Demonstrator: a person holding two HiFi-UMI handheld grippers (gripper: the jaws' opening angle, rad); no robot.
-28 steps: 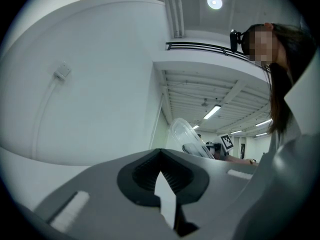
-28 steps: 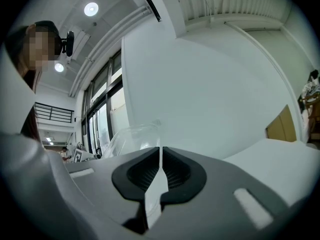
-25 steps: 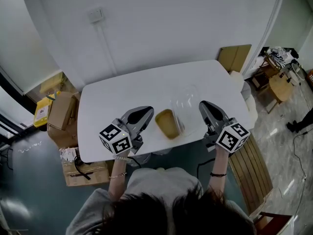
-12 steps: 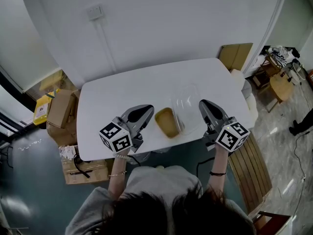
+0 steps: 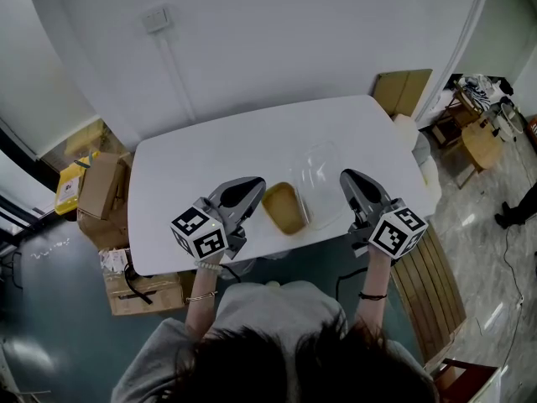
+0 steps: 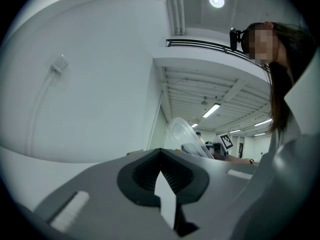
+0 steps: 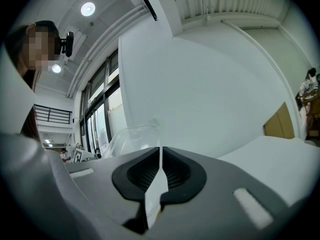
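Head view: the person is holding the left gripper (image 5: pixel 245 193) and the right gripper (image 5: pixel 352 183) over the near edge of the white table (image 5: pixel 201 154). The two are flanking a clear clamshell box (image 5: pixel 295 208) that is sitting between them, near both but touching neither. Its lid (image 5: pixel 320 175) is standing open toward the far side, likely hinged there, so the tan block of food (image 5: pixel 284 208) in the tray is lying exposed. Cardboard boxes (image 5: pixel 99 193) are sitting on the floor to the left.

Left gripper view: the jaws are pressing together with only a sliver of light between them and nothing caught there. The camera is tilting upward, taking in wall and ceiling. The open lid (image 6: pixel 182 134) is rising just past the jaws, with the other gripper's marker cube (image 6: pixel 227 141) beyond it.

Right gripper view: these jaws are likewise closing on nothing. The transparent lid (image 7: pixel 132 136) is showing to their left and the tabletop (image 7: pixel 280 151) is stretching away to the right.
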